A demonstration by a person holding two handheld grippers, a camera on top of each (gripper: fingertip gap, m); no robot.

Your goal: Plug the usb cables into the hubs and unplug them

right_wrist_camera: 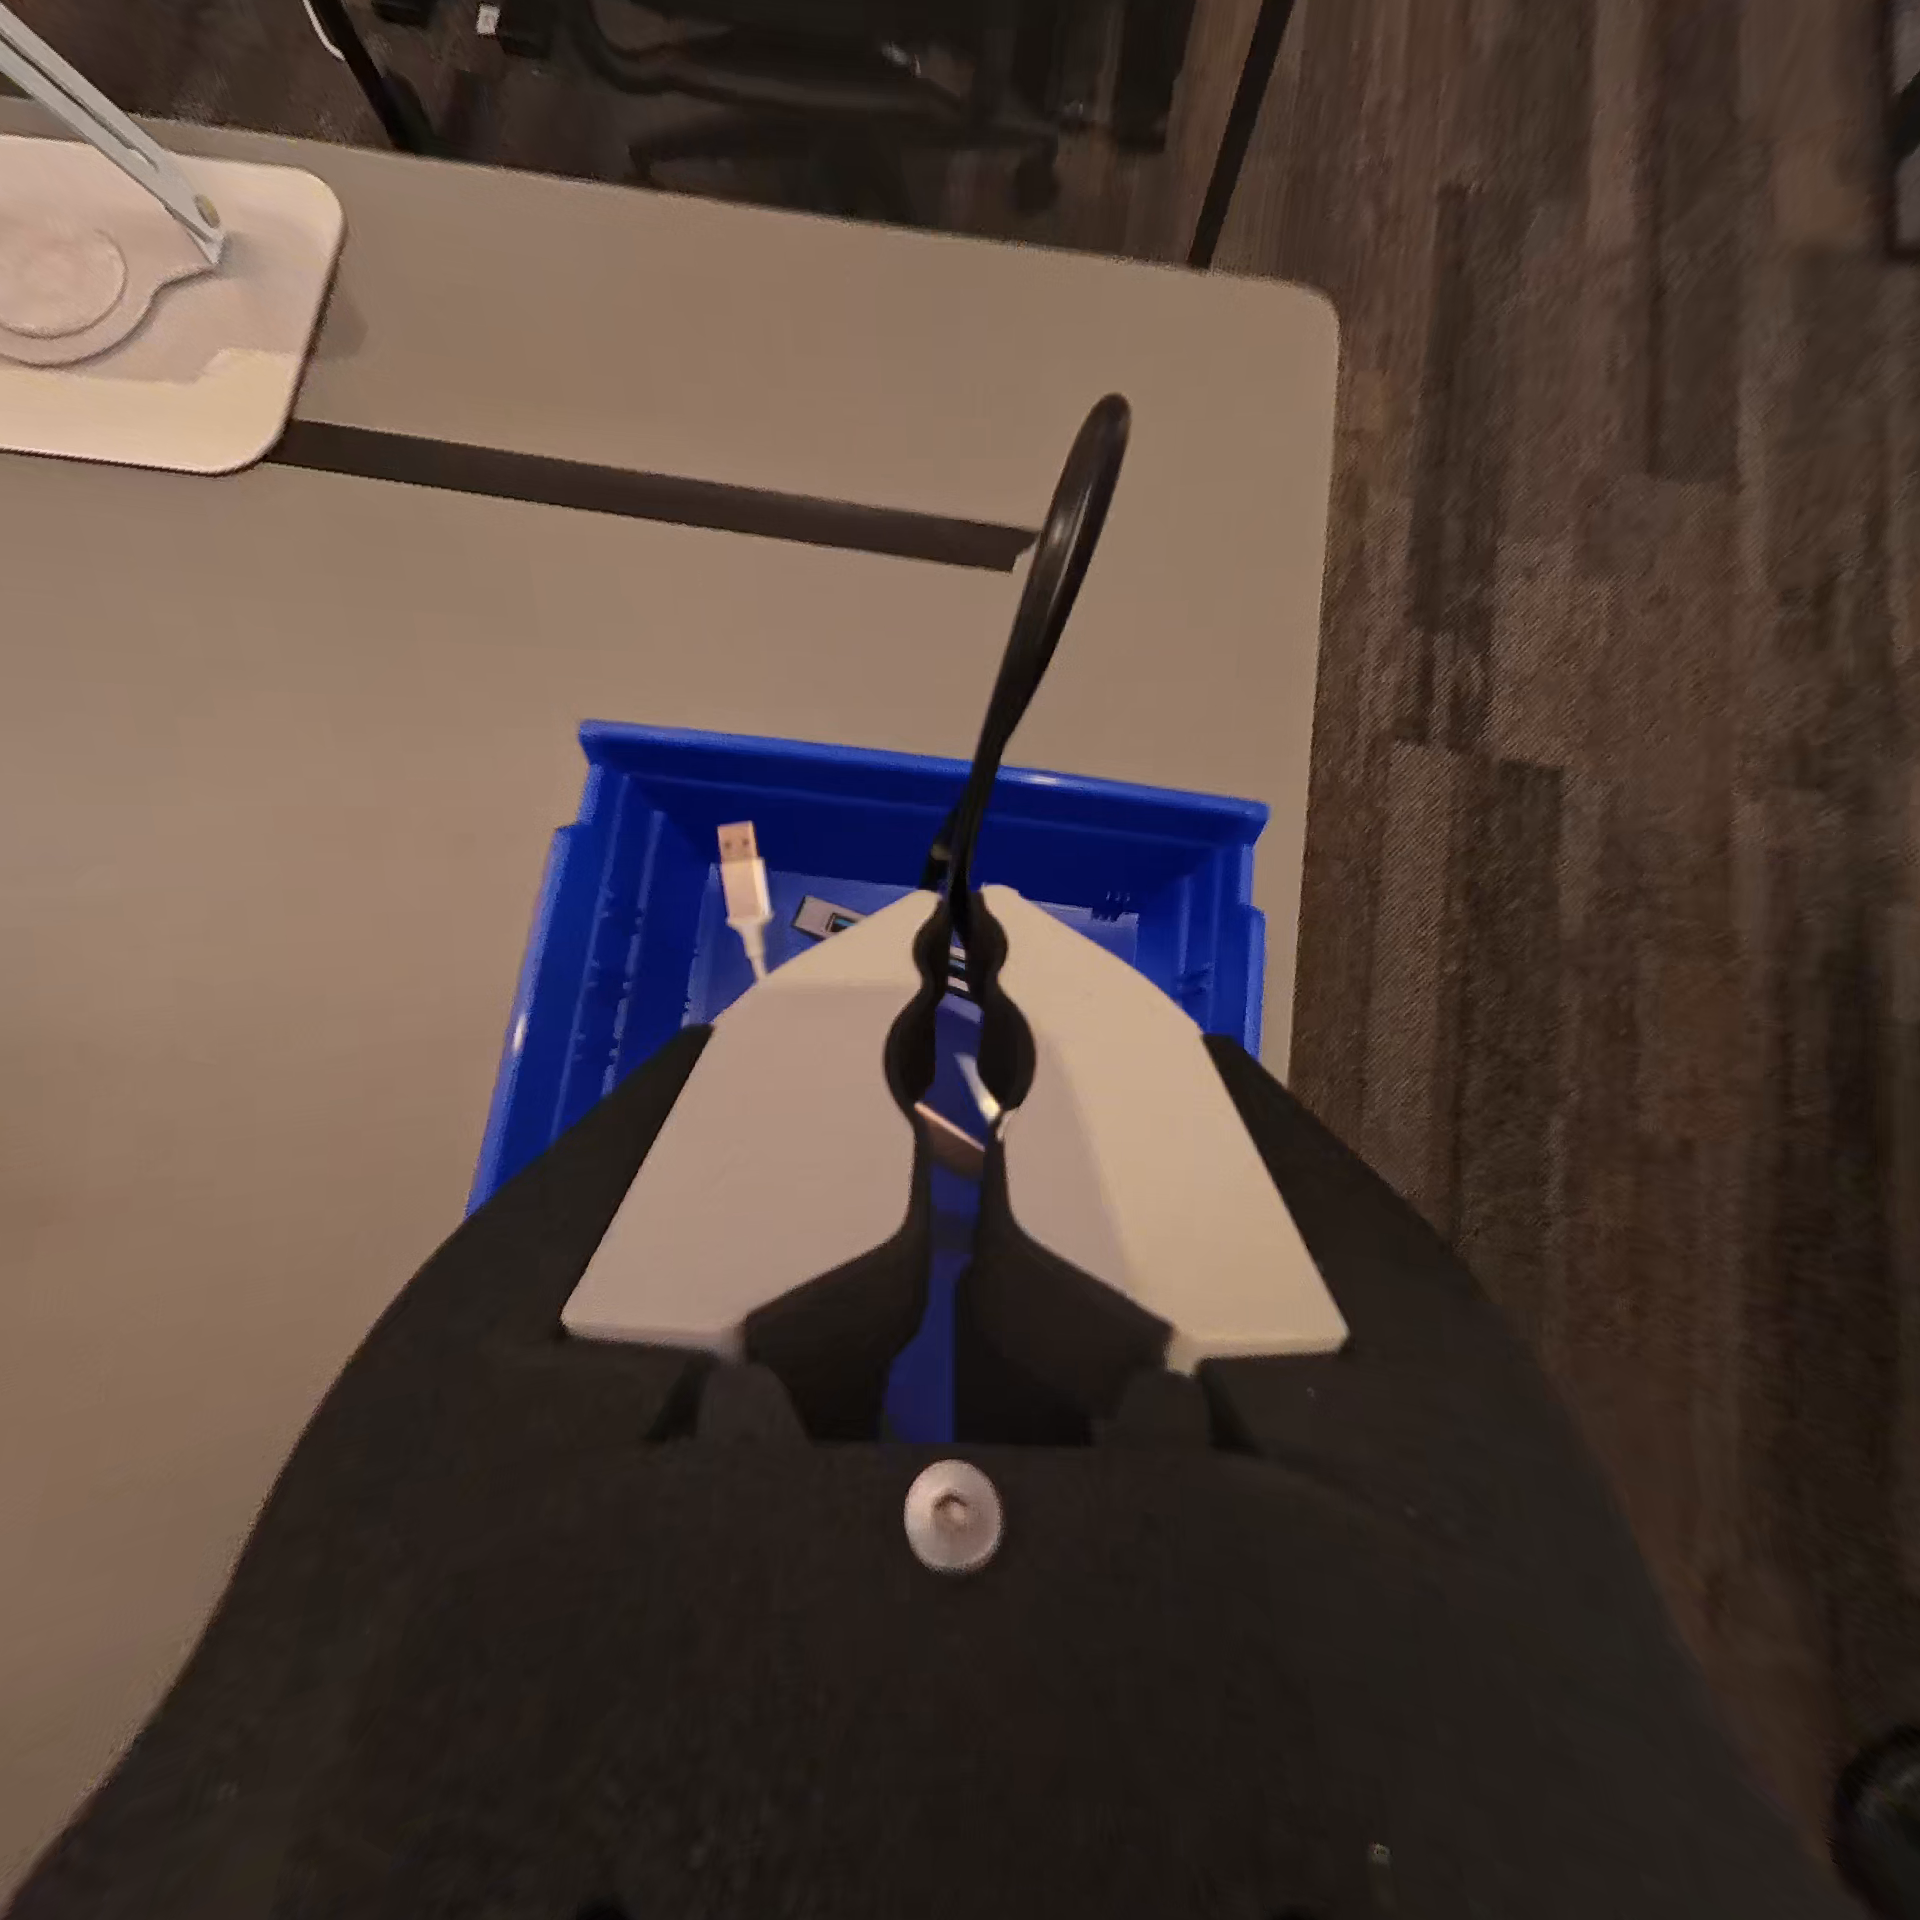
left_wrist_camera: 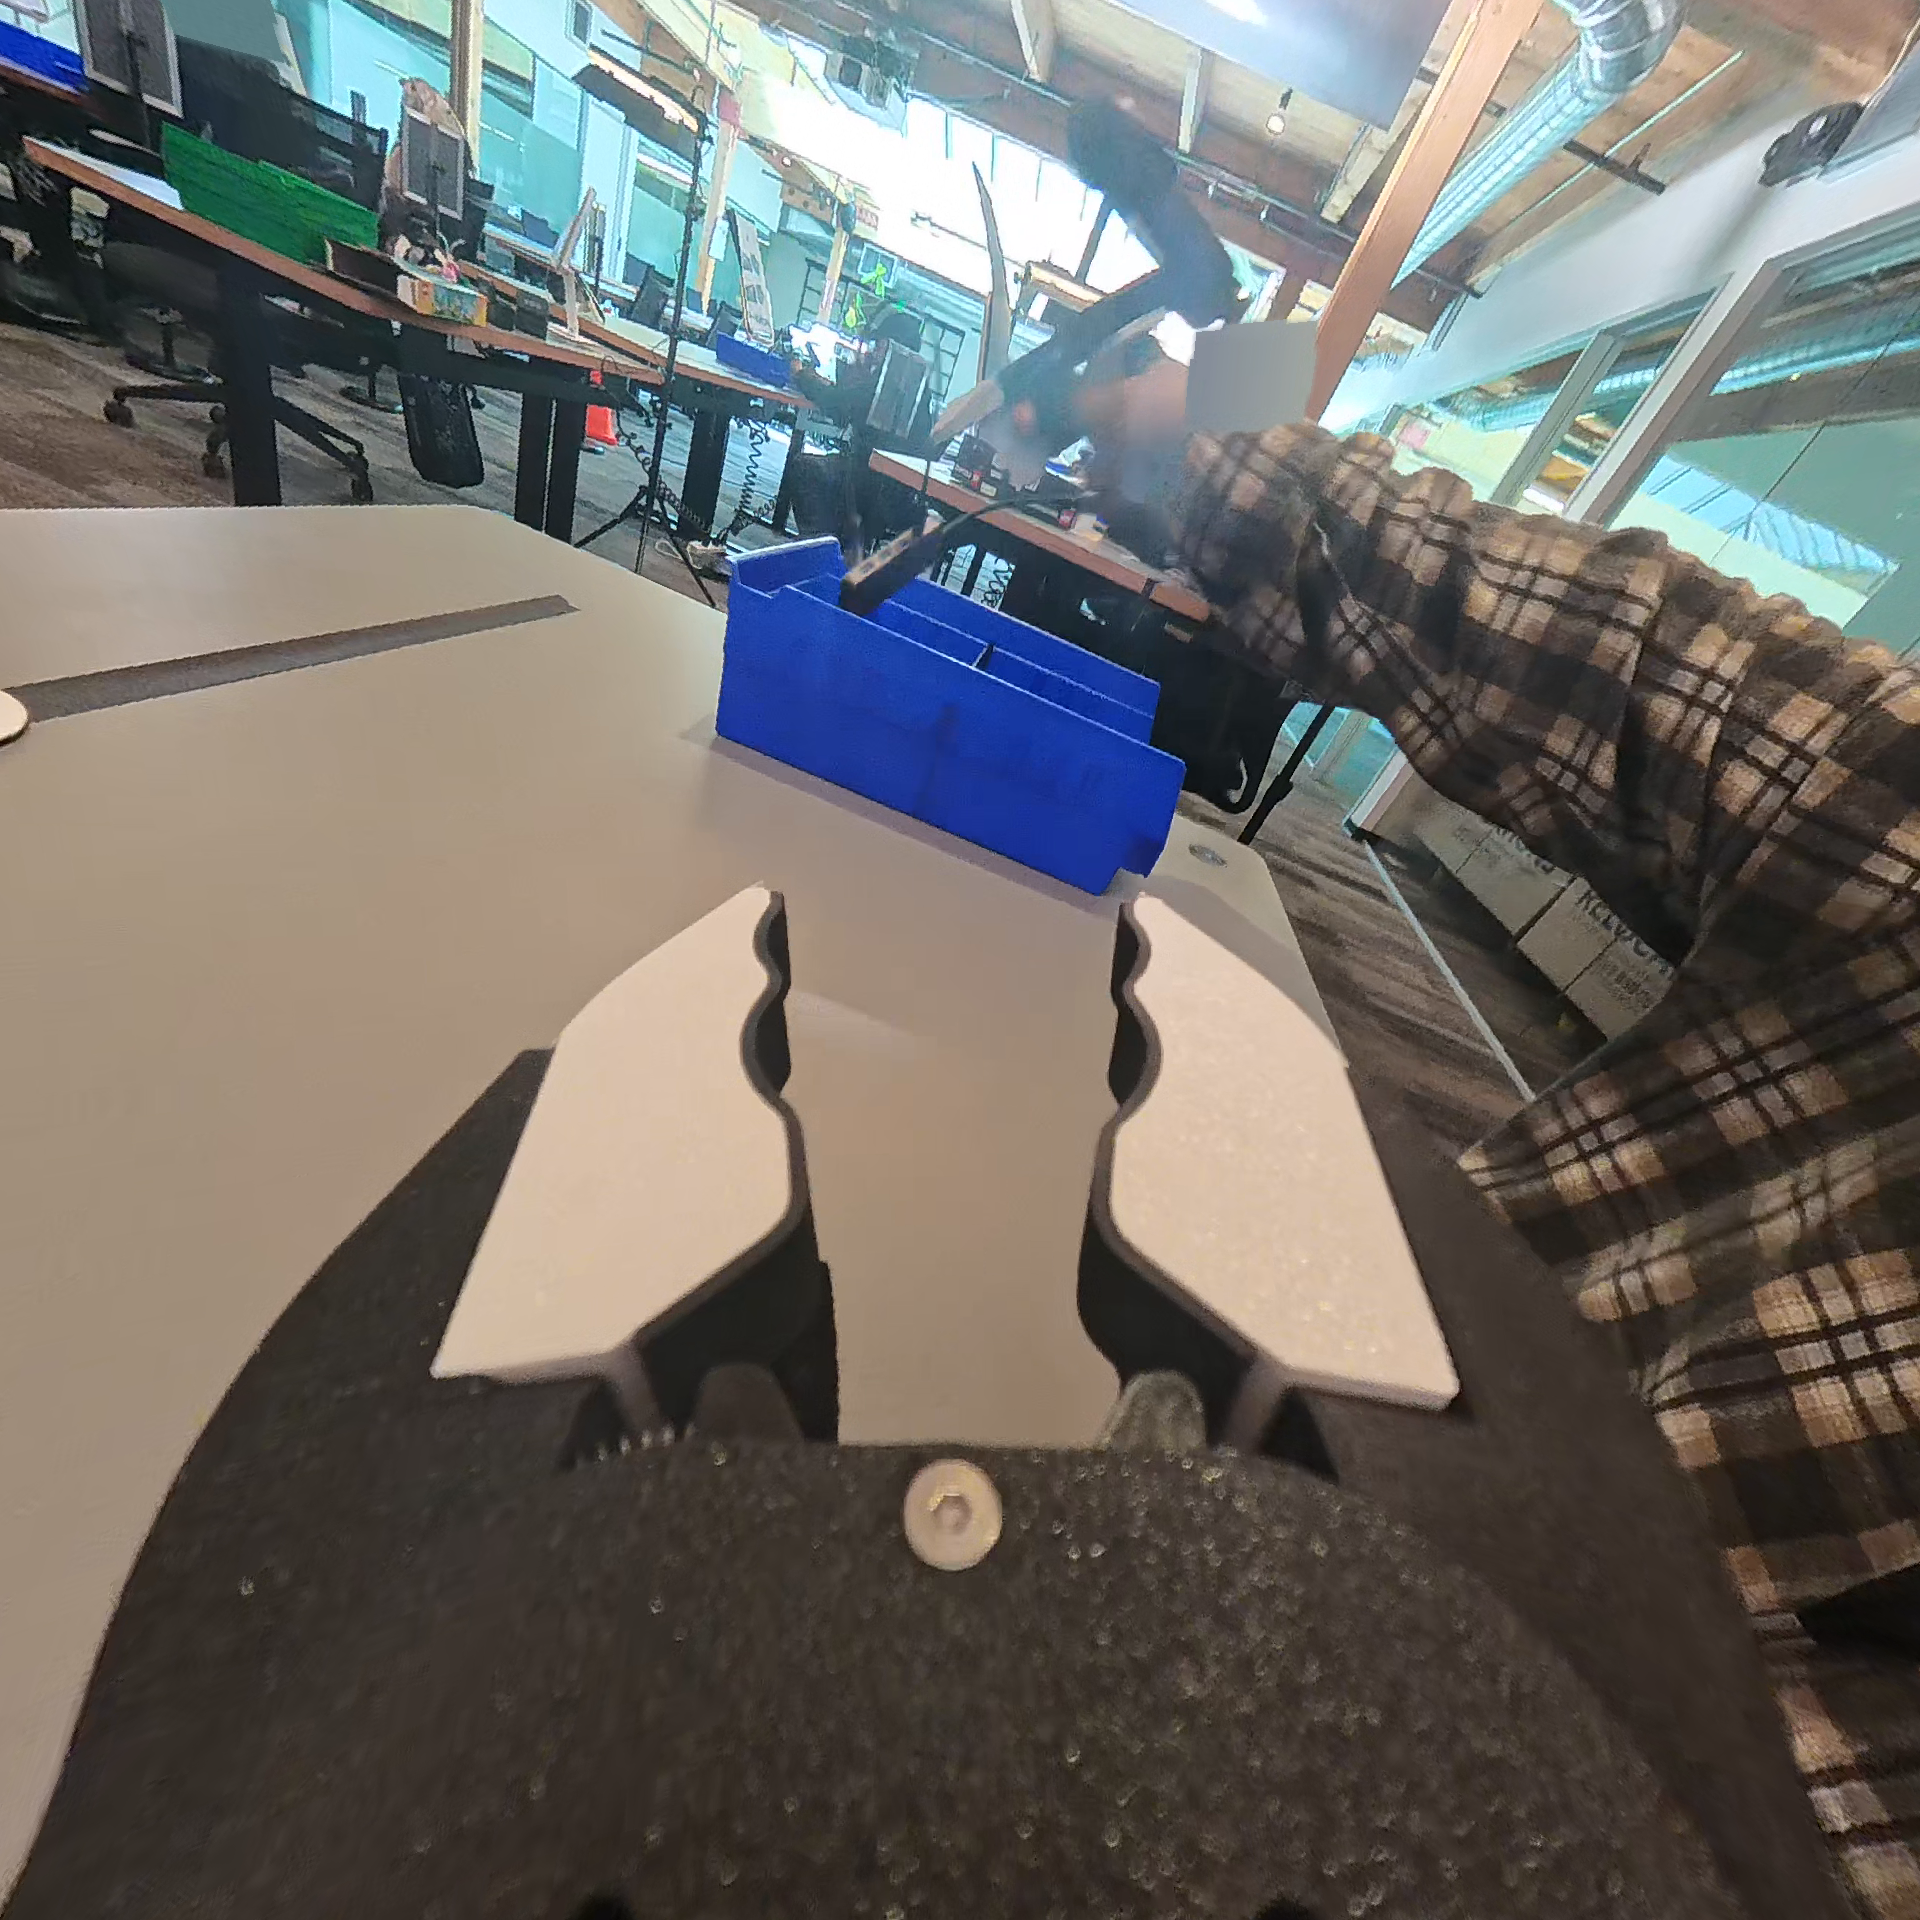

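Note:
My right gripper (right_wrist_camera: 961,904) is shut on a black cable (right_wrist_camera: 1070,551) that loops up past its fingertips, above the blue bin (right_wrist_camera: 914,774). A white usb plug (right_wrist_camera: 743,868) lies in the bin, and the end of a black hub (right_wrist_camera: 826,920) shows just left of my fingertips. In the left wrist view the right gripper (left_wrist_camera: 977,410) hangs above the bin (left_wrist_camera: 935,727), and the black hub (left_wrist_camera: 883,577) dangles from the cable with its lower end at the bin's rim. My left gripper (left_wrist_camera: 951,914) is open and empty, low over the grey table (left_wrist_camera: 312,831), short of the bin.
A person's plaid sleeve (left_wrist_camera: 1558,727) reaches across on the right. A white lamp base (right_wrist_camera: 156,312) stands at the table's far left corner. A dark slot (right_wrist_camera: 644,499) runs across the table. The table's right edge (right_wrist_camera: 1314,623) is close to the bin, with floor beyond.

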